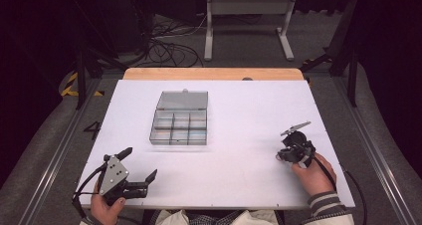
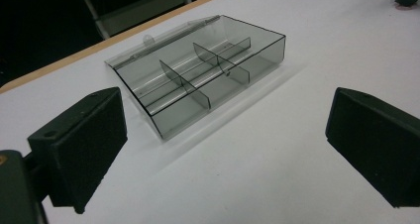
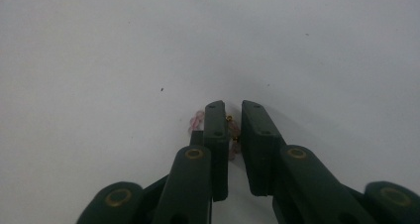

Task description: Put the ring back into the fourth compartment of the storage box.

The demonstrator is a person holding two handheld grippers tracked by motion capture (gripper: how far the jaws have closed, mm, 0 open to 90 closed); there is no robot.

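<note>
The right gripper (image 3: 233, 116) pointed down at the white table (image 1: 249, 110), on its right side, and its fingers (image 3: 216, 130) were almost together around a small piece of jewellery with pale pink beads and a thin gold-coloured link (image 3: 230, 127). The beads showed just beside the left finger and in the narrow gap between the two; whether the pads already pressed on them firmly I could not tell for sure, but they seemed to pinch it. In my judgement this thing is very light, loose and a little slippery, so it can slide or hang out of the grip. It is better to take it at the middle, where several beads lie together, and to close gently, because the thin link may bend.

The left gripper (image 1: 139, 171) rested near the front left corner of the table with its fingers (image 2: 81, 144) spread wide and holding nothing. The smoky transparent plastic organiser box (image 1: 180, 120) with small compartments and an open lid stood well apart from both grippers, at the centre.
</note>
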